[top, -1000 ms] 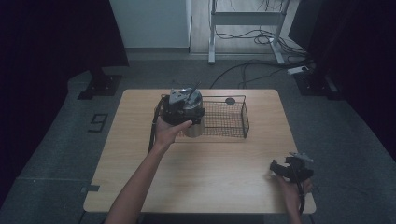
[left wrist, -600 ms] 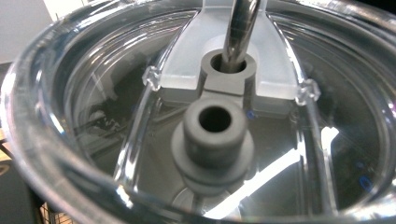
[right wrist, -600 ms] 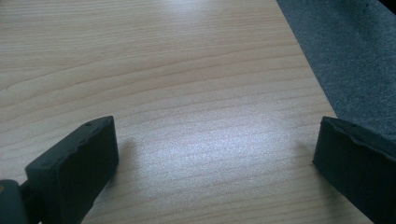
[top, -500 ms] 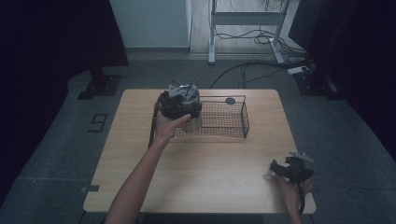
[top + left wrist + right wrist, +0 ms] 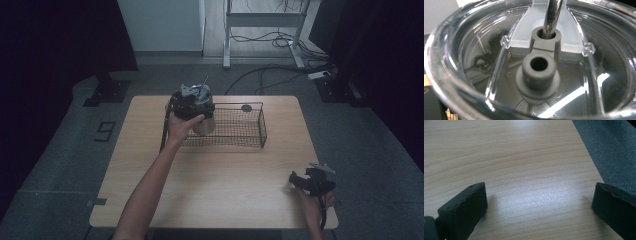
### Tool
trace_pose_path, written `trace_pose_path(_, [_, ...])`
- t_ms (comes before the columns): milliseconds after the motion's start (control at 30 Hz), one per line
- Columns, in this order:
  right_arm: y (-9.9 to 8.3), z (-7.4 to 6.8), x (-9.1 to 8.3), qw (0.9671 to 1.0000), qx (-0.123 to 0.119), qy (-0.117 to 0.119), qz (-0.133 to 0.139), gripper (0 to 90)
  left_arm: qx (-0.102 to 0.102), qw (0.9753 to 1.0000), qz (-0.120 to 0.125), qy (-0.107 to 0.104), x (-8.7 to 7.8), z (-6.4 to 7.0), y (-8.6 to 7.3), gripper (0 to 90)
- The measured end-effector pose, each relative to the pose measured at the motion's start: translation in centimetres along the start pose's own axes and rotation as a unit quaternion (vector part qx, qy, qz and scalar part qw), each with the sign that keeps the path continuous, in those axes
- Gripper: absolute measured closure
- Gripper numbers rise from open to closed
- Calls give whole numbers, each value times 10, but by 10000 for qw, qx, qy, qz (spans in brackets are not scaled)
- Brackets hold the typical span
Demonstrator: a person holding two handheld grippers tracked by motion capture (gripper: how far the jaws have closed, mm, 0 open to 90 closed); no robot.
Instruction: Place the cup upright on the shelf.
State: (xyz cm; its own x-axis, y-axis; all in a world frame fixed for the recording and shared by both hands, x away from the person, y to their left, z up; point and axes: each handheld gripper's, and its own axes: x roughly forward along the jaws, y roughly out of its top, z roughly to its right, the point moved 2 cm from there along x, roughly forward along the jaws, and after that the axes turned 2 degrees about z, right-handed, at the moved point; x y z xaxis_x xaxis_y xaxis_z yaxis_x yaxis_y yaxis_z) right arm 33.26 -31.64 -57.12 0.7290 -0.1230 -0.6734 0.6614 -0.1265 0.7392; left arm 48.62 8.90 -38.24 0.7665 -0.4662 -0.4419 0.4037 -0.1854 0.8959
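Right gripper (image 5: 539, 202) jaws wide apart, steel tumbler (image 5: 202, 116), clear lid (image 5: 529, 62), metal straw (image 5: 551, 17)

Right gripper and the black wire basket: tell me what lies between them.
In the high view, only bare light wooden tabletop lies between the right gripper and the black wire basket; nothing stands there.

Clear tumbler lid (image 5: 499, 75), metal straw (image 5: 551, 15)

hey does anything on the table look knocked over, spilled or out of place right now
Nothing stands out. The steel tumbler with its clear lid and metal straw stands upright at the left end of the wire basket, under the left tongs. The right tongs rest open on the table; no spill shows.
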Motion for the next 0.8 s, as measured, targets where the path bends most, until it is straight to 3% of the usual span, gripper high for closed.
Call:
trace_pose_path(367, [0, 0, 0, 10000, 0, 1, 0, 0, -67, 9998, -37, 182, 20, -4, 1, 41])
trace_pose_path(433, [0, 0, 0, 10000, 0, 0, 0, 0, -48, 9996, -78, 267, 25, -4, -1, 41])
trace_pose_path(800, [0, 0, 0, 10000, 1, 2, -1, 0, -193, 9989, -306, 300, 46, -10, -18, 41])
